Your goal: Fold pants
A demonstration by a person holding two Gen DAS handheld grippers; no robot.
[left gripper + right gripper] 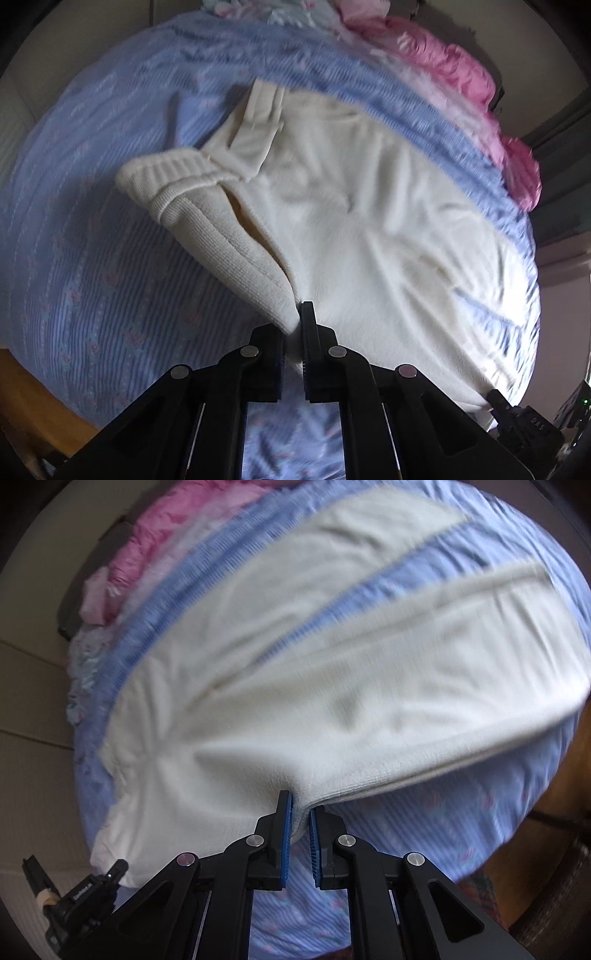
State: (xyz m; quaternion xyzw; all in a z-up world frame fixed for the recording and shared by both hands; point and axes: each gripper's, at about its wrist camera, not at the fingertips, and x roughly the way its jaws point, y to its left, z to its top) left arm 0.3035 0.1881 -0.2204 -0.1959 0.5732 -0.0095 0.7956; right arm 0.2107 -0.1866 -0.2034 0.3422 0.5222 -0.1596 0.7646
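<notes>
While both tongs (293, 332) (301, 812) pinch them, pants (351, 221) (332, 686) drape — blurred.

Blue bedspread (92, 280) — cream pants (369, 221), pink bedding (461, 70)

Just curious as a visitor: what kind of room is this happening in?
Most likely a bedroom. Cream pants lie spread on a blue patterned bedsheet, with a rumpled pink blanket along the far edge.

Motion blur smears the pants (332, 672) and bedspread (424, 834); the pink bedding (461, 70) runs past the frame's top edge.
</notes>
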